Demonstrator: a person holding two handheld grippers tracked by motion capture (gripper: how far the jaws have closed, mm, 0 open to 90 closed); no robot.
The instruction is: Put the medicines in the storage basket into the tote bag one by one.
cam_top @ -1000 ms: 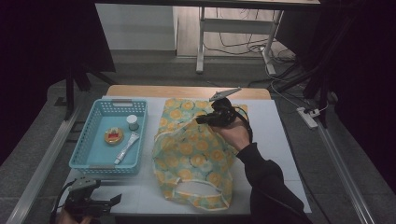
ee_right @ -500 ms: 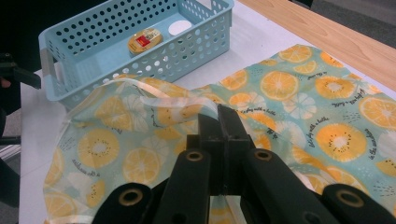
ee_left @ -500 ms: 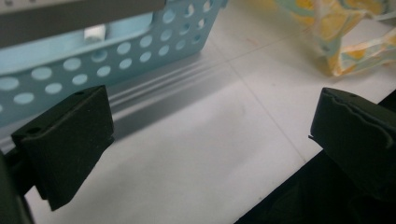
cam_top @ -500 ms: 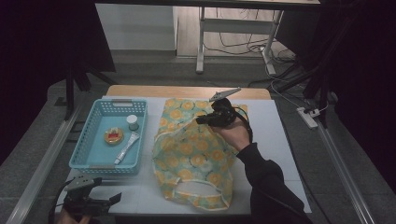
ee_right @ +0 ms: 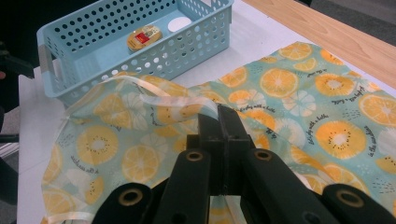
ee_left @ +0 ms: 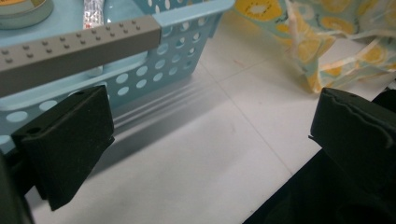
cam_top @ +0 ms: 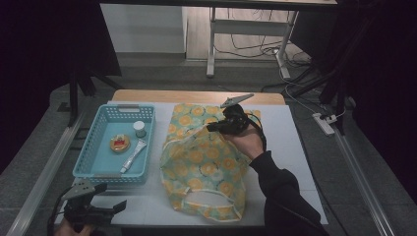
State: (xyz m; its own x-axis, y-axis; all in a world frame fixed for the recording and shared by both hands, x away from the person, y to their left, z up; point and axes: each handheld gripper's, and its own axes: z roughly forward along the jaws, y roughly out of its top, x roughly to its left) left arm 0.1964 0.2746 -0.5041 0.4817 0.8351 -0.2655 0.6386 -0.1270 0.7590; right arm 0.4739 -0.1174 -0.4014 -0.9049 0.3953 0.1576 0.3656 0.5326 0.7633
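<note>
A blue bag (cam_top: 201, 162) printed with orange slices lies flat on the white table, its pale handles (cam_top: 209, 206) toward the front. My right gripper (cam_top: 214, 128) is over its far part, shut on a pale strap (ee_right: 173, 100) of the bag (ee_right: 289, 102); the jaws (ee_right: 219, 116) meet with the strap pinched between them. My left gripper (cam_top: 115, 209) hovers at the table's front left corner, open with nothing between its pads (ee_left: 210, 126). It faces the near wall of a light blue basket (ee_left: 187, 28).
The basket (cam_top: 81, 162) stands left of the bag and holds a round tin (cam_top: 119, 143), a small white jar (cam_top: 139, 128) and a white tube (cam_top: 133, 156). A wooden strip (cam_top: 196, 96) edges the table's far side. Bare white surface (cam_top: 290, 147) lies right of the bag.
The left gripper has shifted slightly at the front left corner. The right hand and the bag have stayed where they were.
</note>
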